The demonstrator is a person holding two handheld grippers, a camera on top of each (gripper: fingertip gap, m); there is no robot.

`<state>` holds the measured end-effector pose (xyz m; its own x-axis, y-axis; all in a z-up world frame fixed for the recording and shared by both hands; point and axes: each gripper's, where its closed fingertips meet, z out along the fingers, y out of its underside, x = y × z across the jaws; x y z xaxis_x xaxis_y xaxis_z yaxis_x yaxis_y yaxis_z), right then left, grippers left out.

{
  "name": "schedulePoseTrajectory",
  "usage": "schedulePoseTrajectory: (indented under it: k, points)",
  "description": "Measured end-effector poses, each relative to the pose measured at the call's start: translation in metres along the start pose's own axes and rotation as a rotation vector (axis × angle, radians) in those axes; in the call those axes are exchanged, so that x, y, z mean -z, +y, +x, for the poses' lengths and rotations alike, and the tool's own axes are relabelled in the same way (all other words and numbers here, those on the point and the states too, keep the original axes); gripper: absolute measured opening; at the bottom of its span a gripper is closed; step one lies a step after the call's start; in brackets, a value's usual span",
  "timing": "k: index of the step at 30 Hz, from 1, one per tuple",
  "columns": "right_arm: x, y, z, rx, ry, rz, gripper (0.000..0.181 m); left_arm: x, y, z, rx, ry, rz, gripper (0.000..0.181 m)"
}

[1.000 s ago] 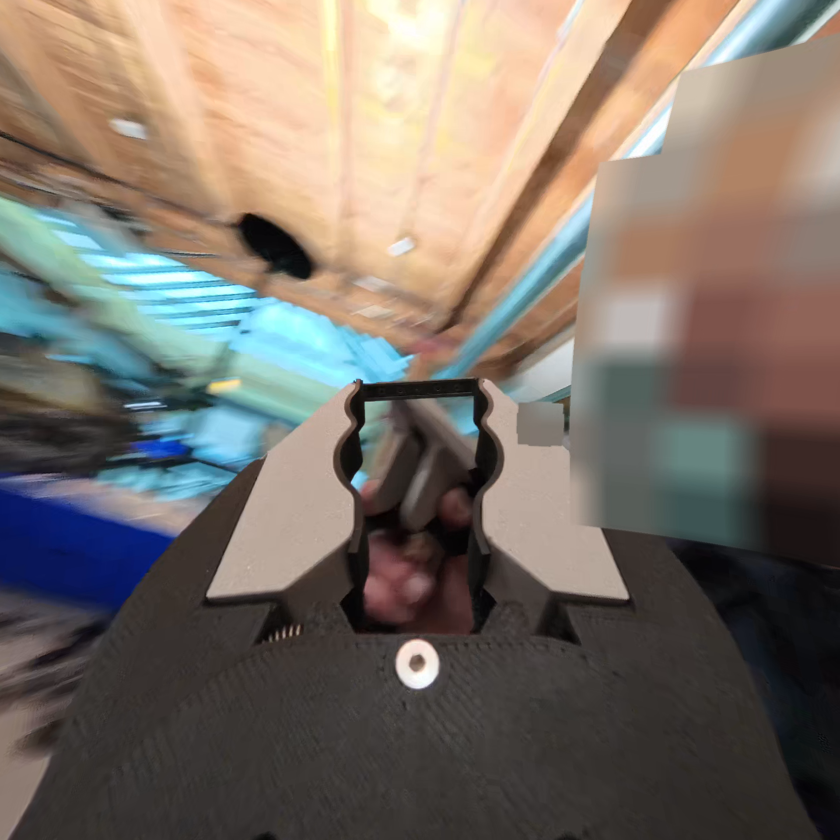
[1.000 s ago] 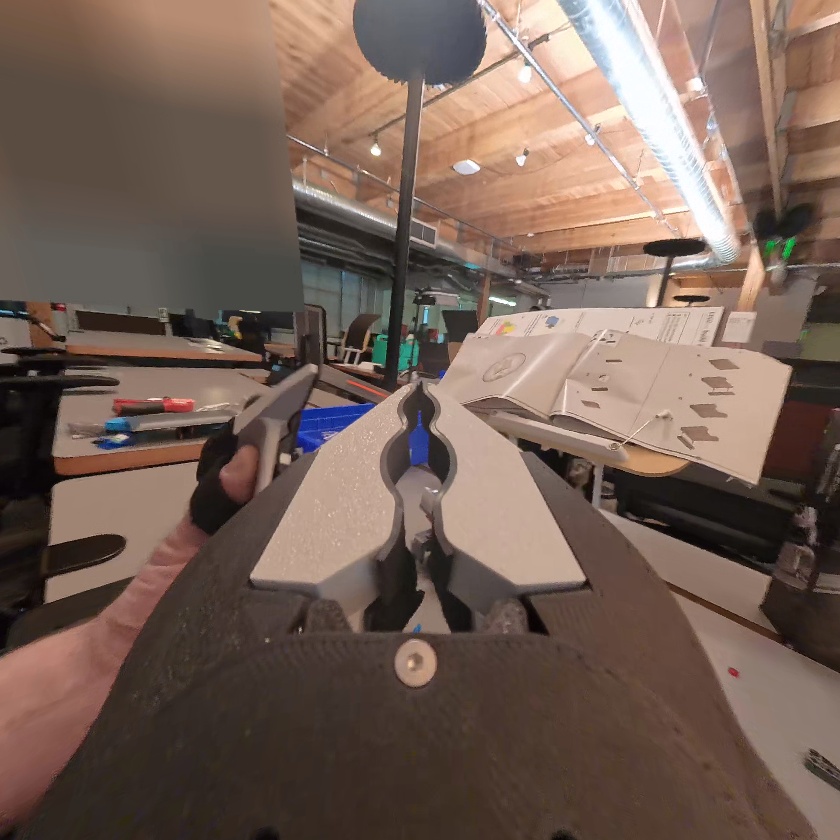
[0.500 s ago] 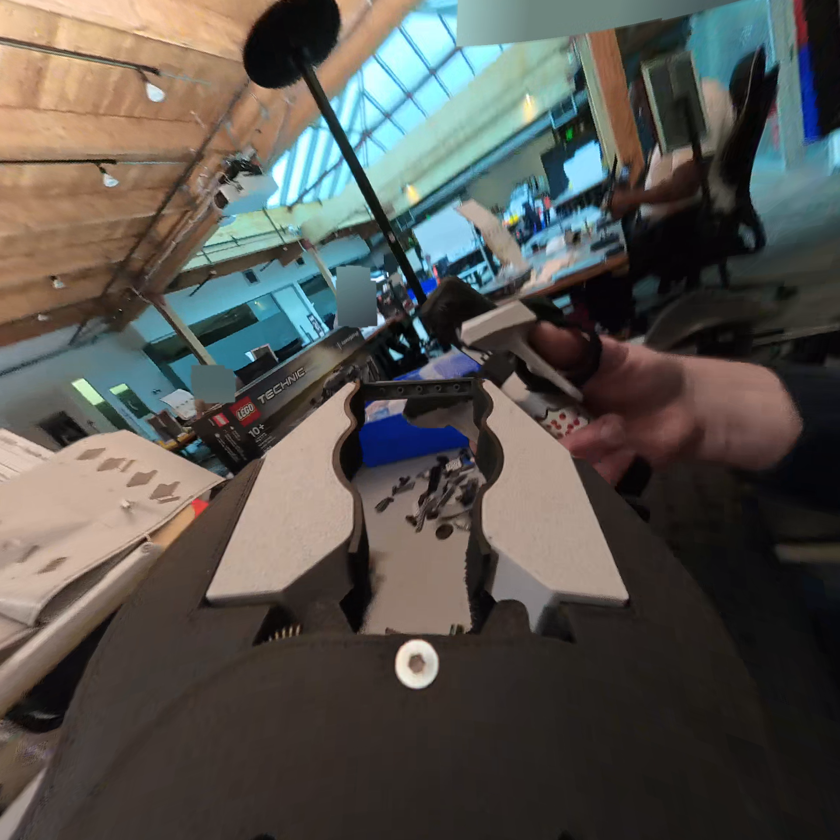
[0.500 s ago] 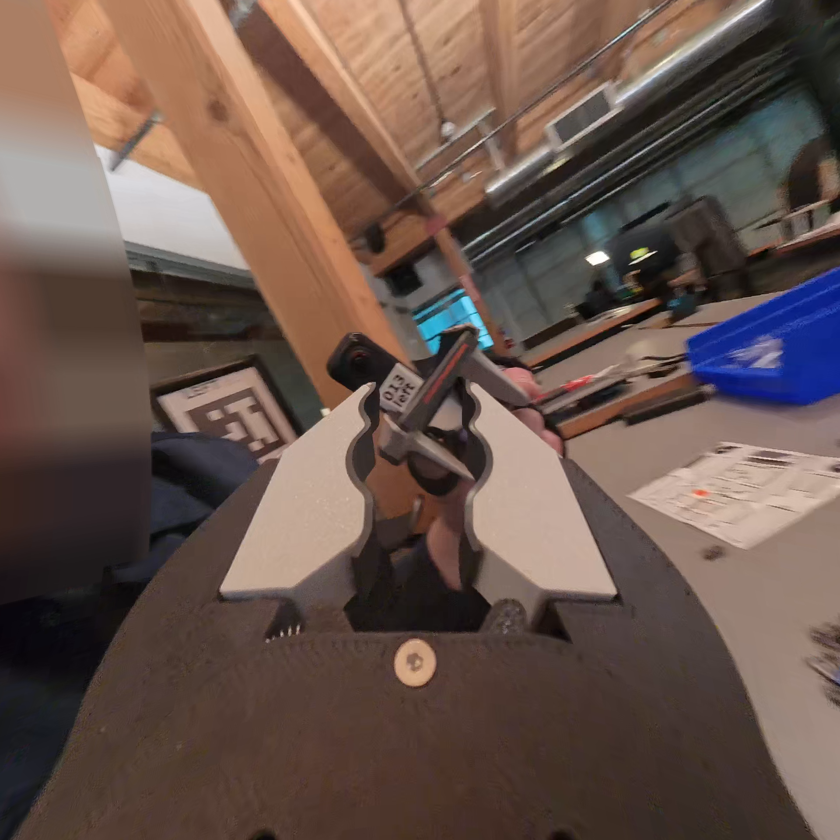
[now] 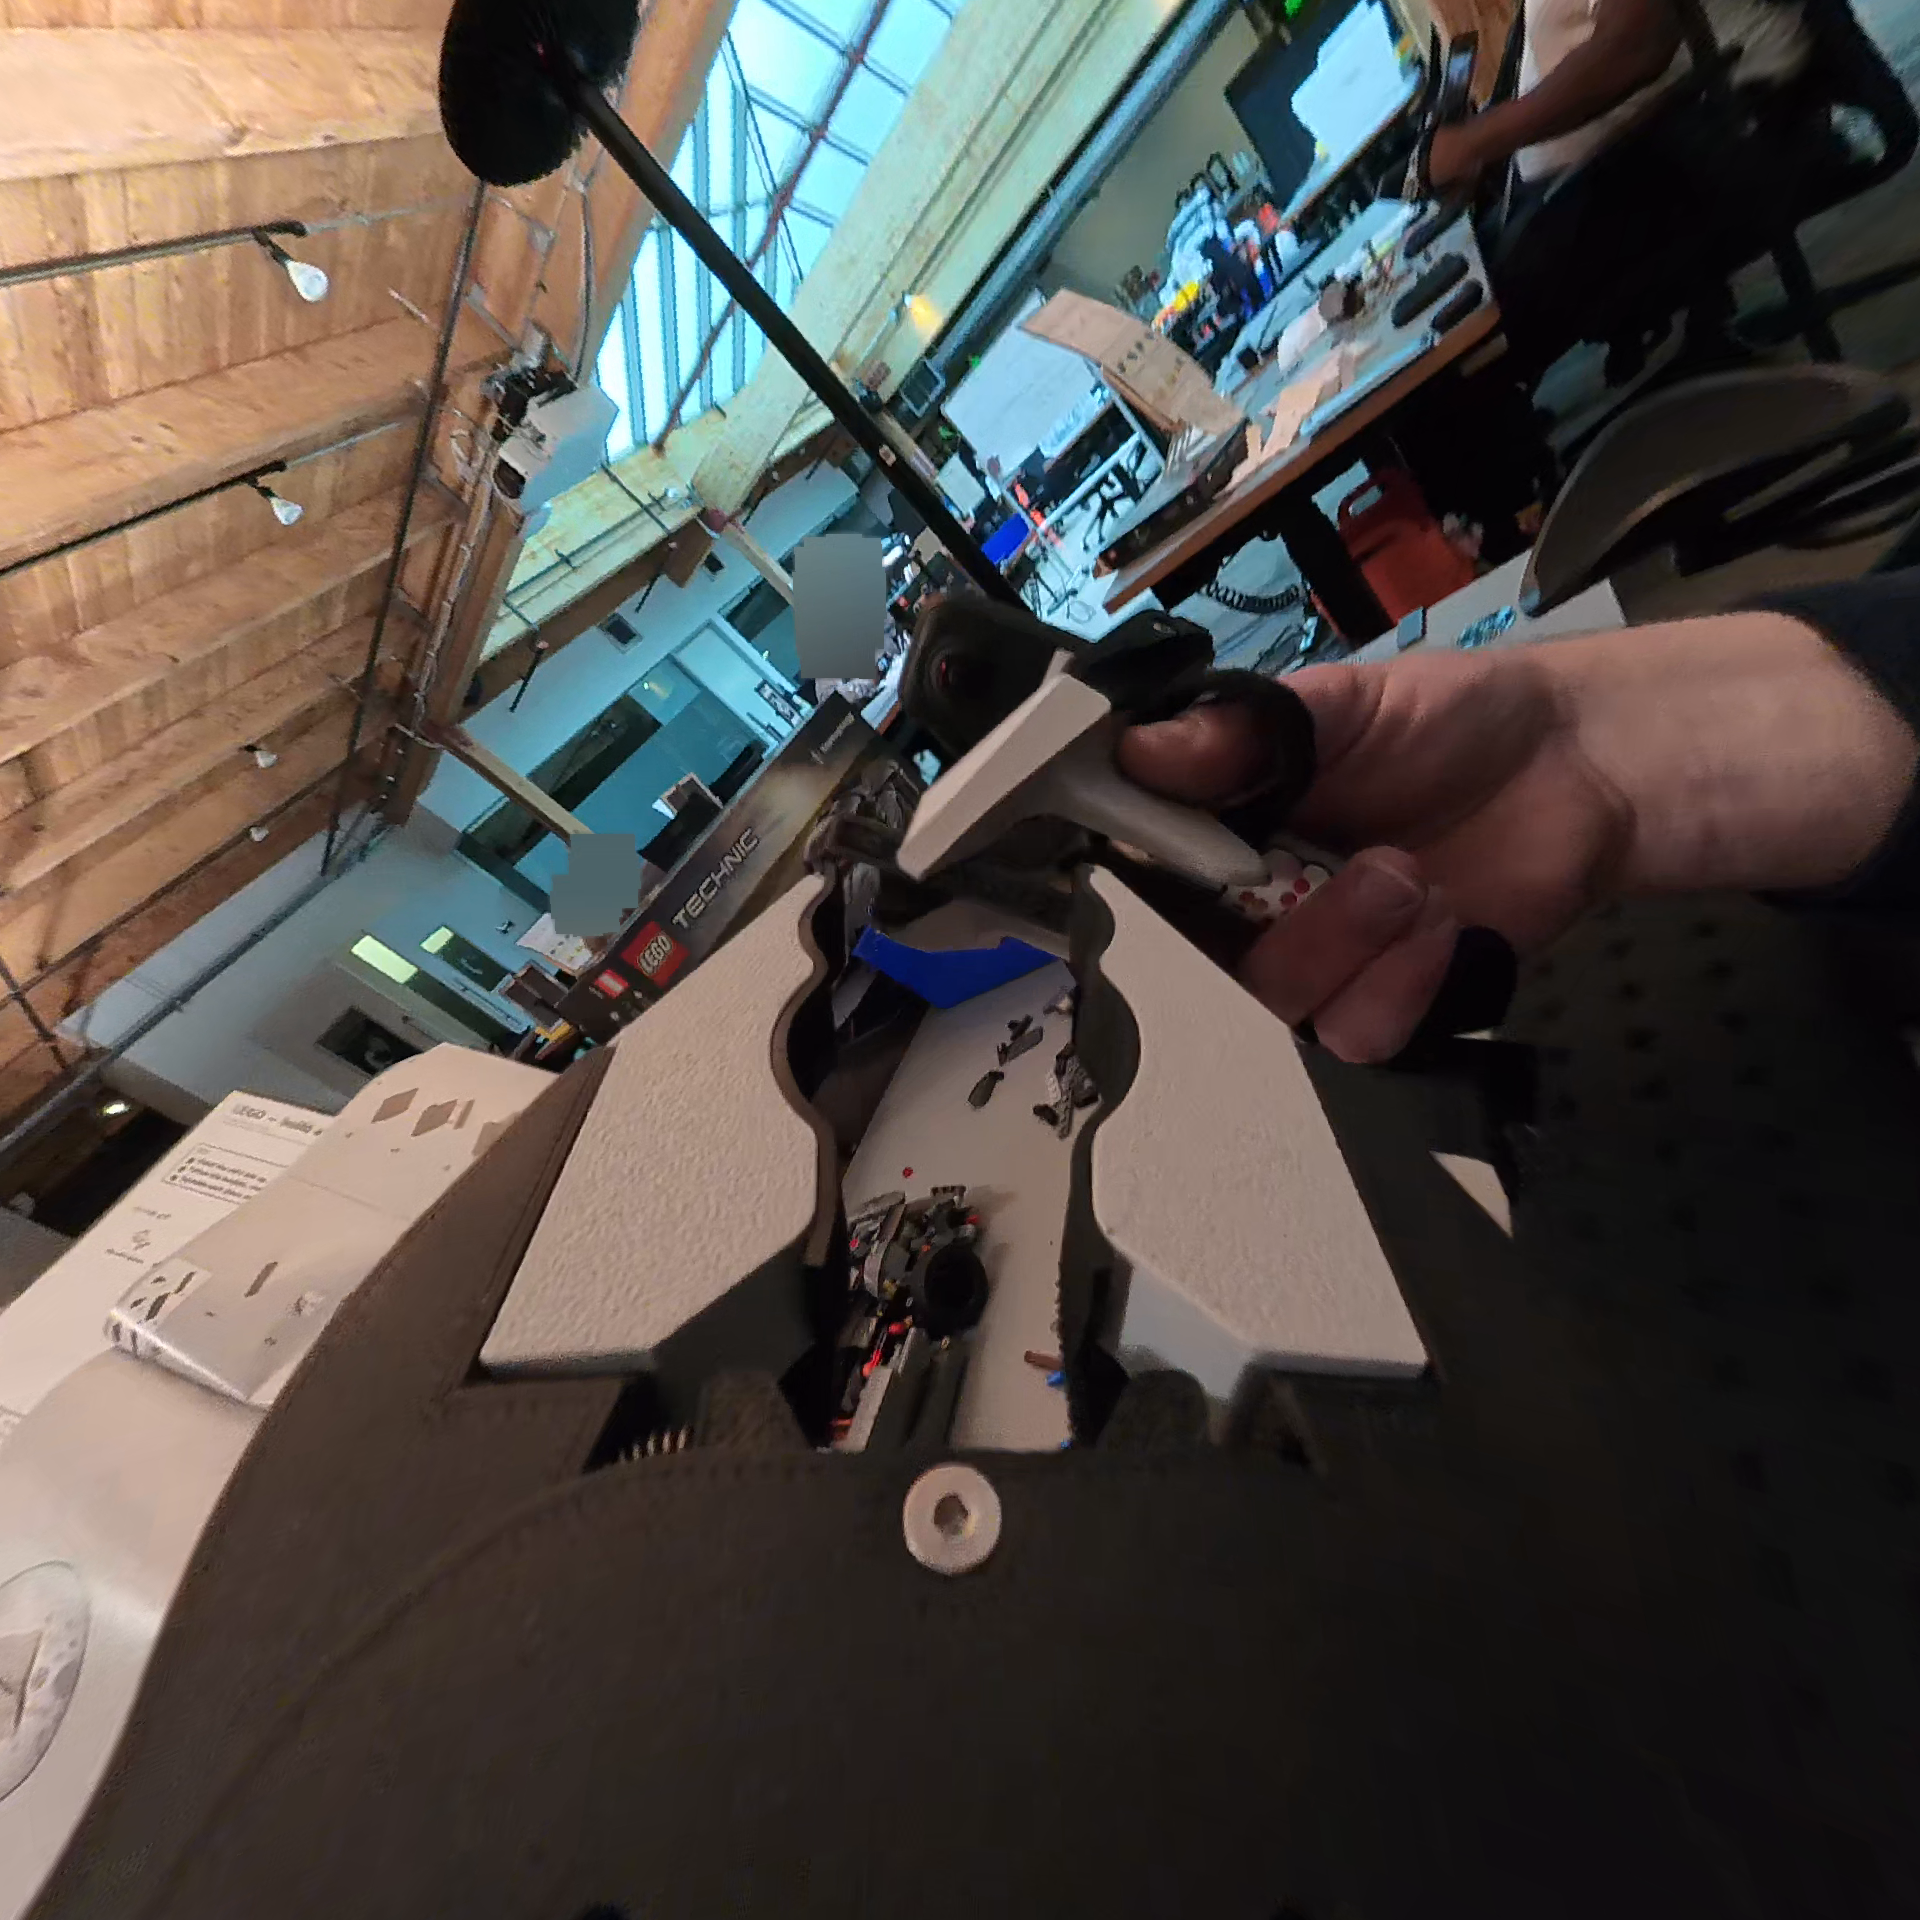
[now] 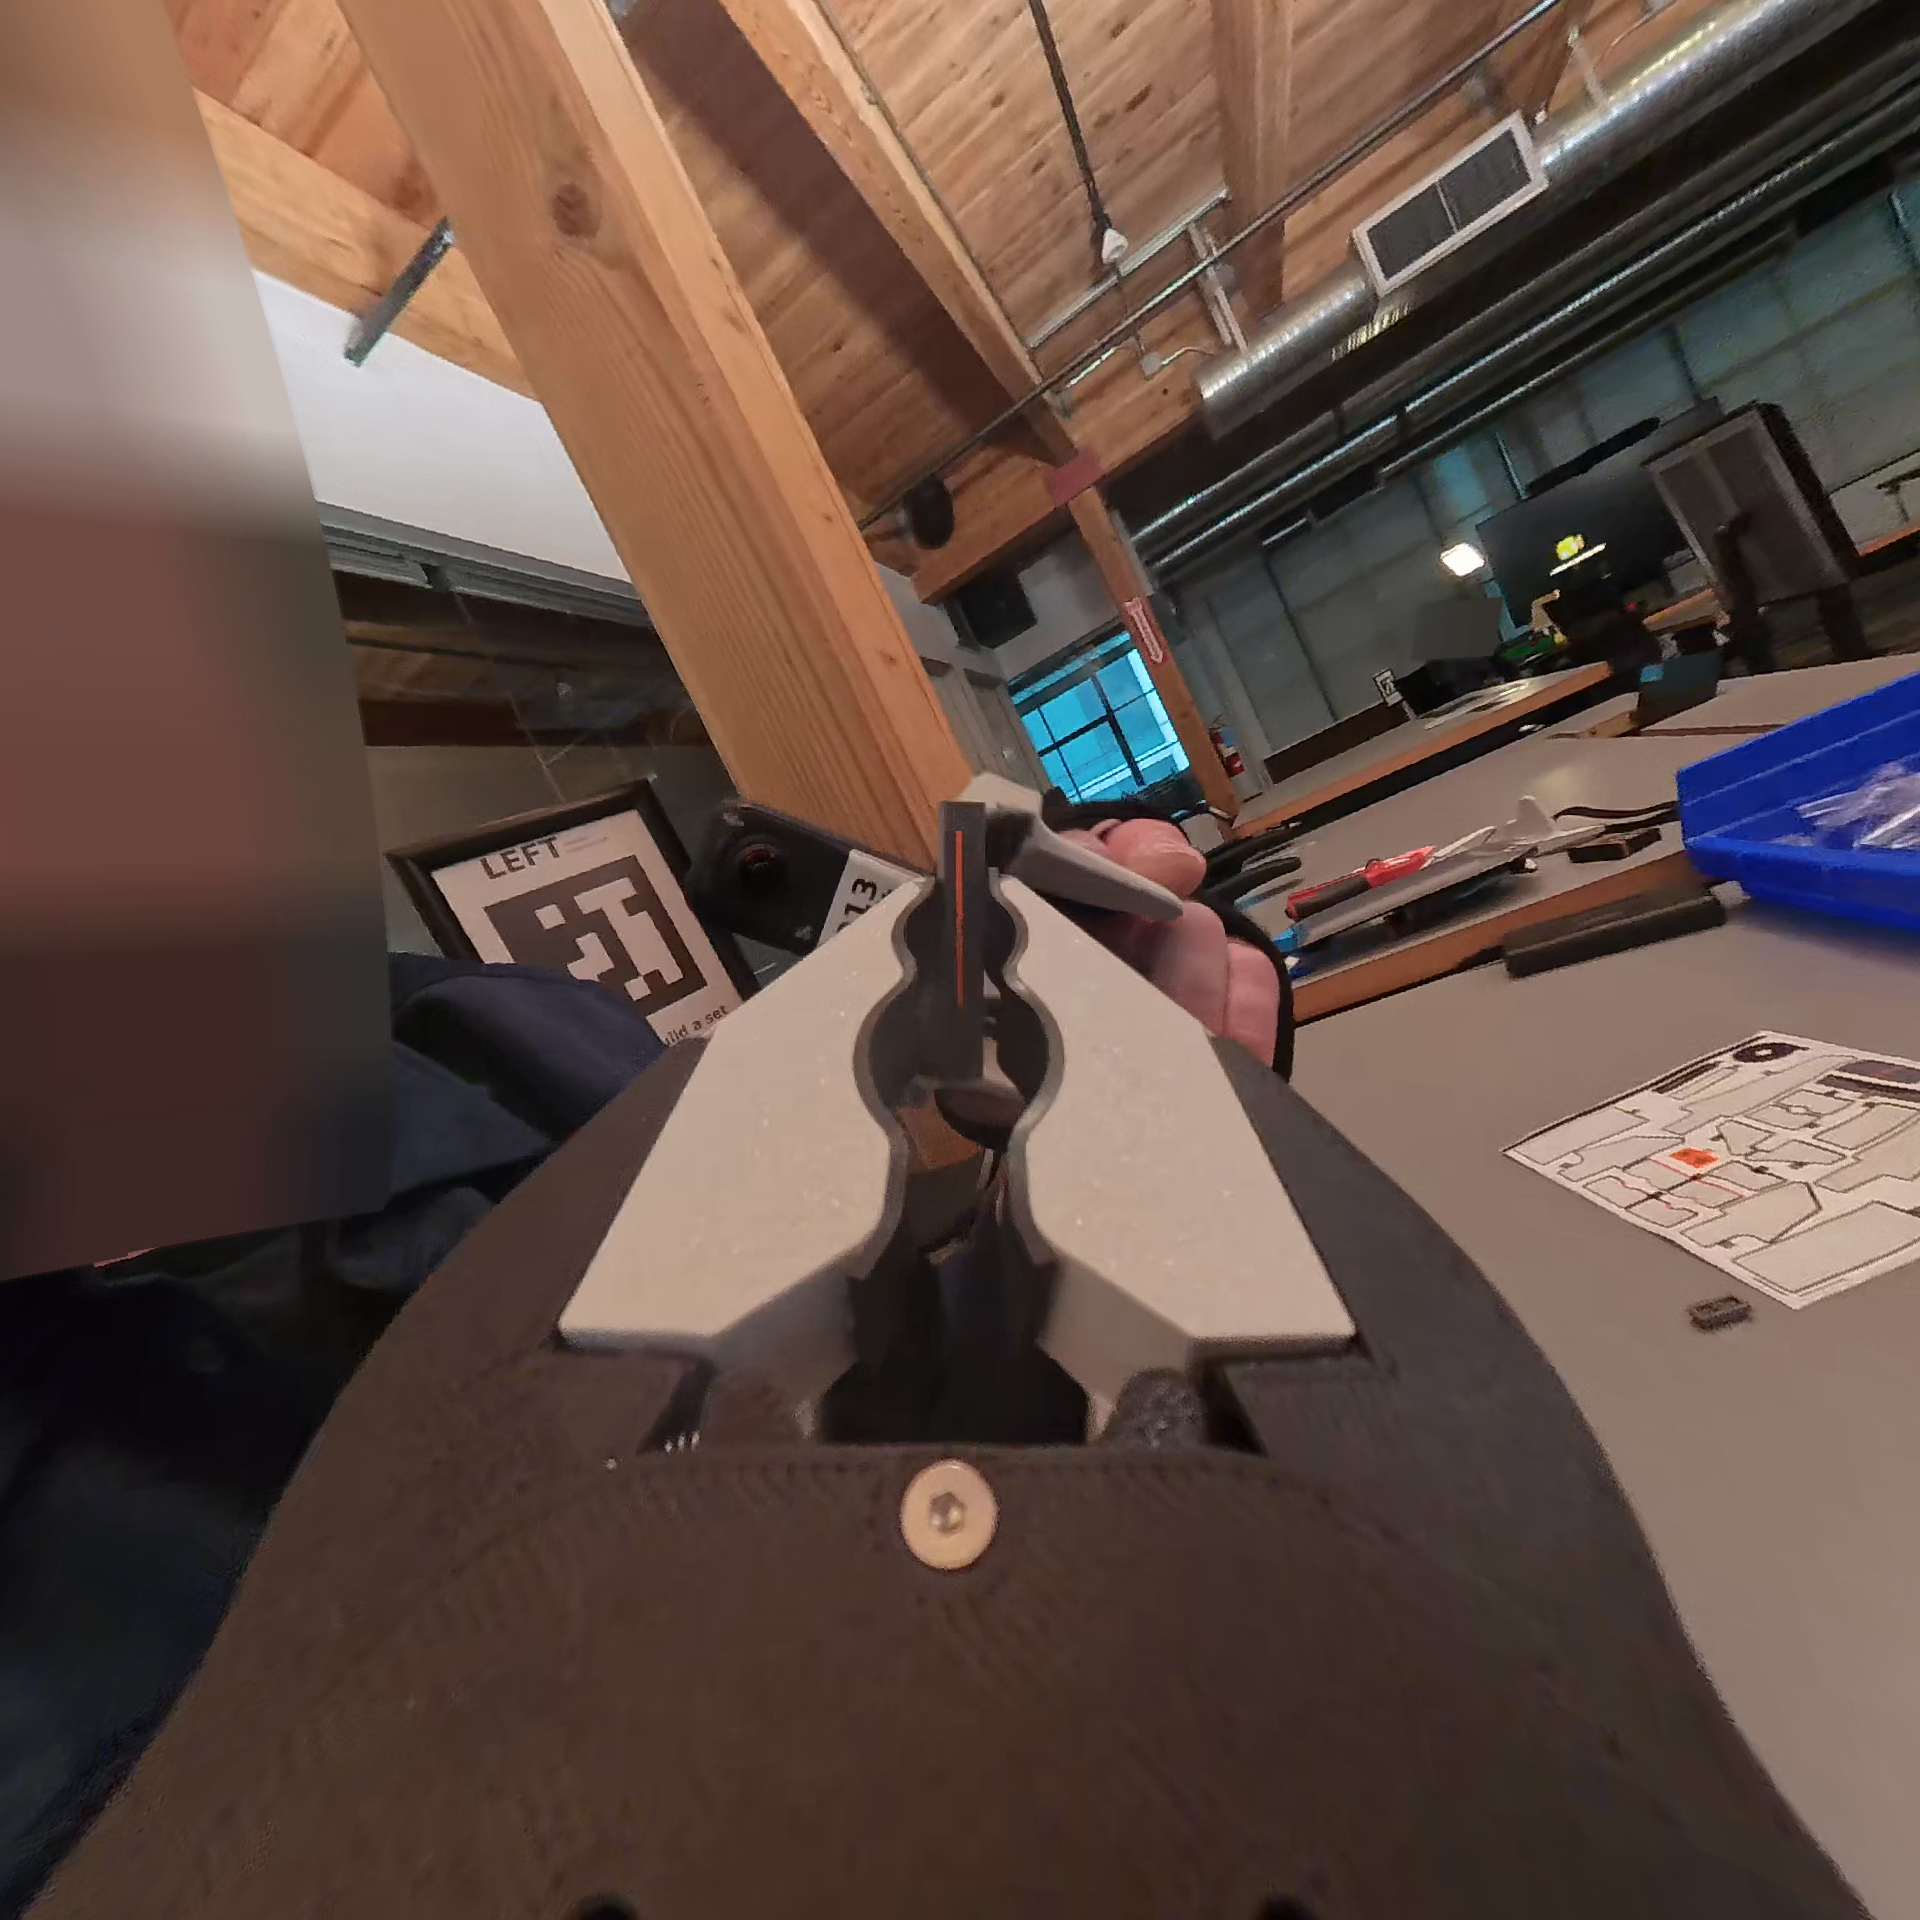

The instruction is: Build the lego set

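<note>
lego beam (image 5: 971, 902), a thin dark slotted strip, sits crosswise between the tips of the left gripper (image 5: 951, 904), whose fingers (image 5: 675, 1164) are clamped on its ends well above the table (image 5: 935, 1112). right gripper (image 6: 961, 935) has its fingers nearly together on the same dark strip (image 6: 958, 935), seen edge-on with an orange line. it looks light, stiff and slick, likely to pivot or pop out if squeezed unevenly; the flat ends seem the safest hold. a partly built model (image 5: 920, 1262) and loose pieces (image 5: 1039, 1081) lie on the table below.
</note>
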<state>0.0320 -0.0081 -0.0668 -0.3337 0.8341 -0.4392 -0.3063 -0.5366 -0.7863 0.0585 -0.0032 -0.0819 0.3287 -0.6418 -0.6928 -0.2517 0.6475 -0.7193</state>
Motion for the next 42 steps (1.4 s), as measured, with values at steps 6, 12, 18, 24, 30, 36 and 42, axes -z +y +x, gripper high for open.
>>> schedulePoseTrajectory:
  k: [6, 12, 18, 24, 30, 36, 42]
  points:
    - [0.008, -0.007, 0.015, 0.063, 0.106, 0.027, 0.005, -0.002, 0.011, -0.004, 0.04, -0.035, -0.001, 0.04]
    - [0.041, -0.023, 0.035, 0.163, 0.296, 0.009, 0.005, -0.002, 0.037, -0.014, 0.11, -0.057, -0.077, 0.043]
    - [0.116, -0.01, 0.079, 0.359, 0.764, -0.27, 0.005, 0.004, 0.076, -0.029, 0.21, -0.092, -0.22, 0.05]
    - [0.189, 0.041, 0.122, 0.445, 1.12, -0.745, 0.005, 0.018, 0.111, -0.047, 0.298, -0.138, -0.346, 0.049]
    - [0.23, 0.079, 0.14, 0.324, 1.196, -0.991, 0.005, 0.021, 0.142, -0.037, 0.359, -0.076, -0.451, 0.044]
    - [0.246, 0.103, 0.143, 0.265, 1.194, -1.094, 0.006, 0.013, 0.163, -0.02, 0.357, -0.012, -0.532, 0.042]
    - [0.249, 0.083, 0.135, 0.266, 1.224, -0.963, 0.016, 0.01, 0.166, -0.018, 0.378, -0.002, -0.522, 0.042]
